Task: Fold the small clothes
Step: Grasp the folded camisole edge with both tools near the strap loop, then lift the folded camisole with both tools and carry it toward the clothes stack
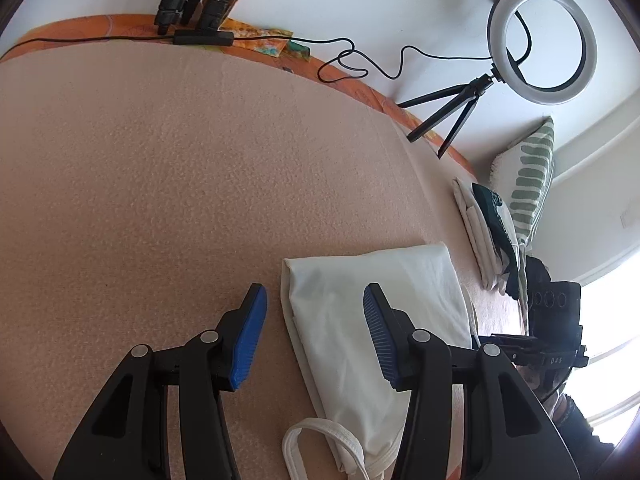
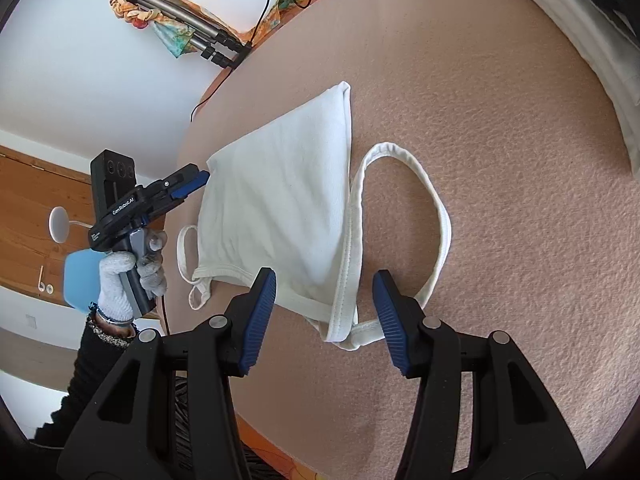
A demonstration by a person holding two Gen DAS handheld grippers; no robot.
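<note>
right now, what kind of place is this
Probably a bedroom set up for filming: a peach blanket covers what looks like a bed, with a striped pillow by the wall, and a ring light on a small tripod beside it.

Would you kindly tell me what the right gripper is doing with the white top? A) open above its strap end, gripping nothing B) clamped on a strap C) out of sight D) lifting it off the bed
A: the right gripper hangs open over the white top, pads clear of the fabric.
</note>
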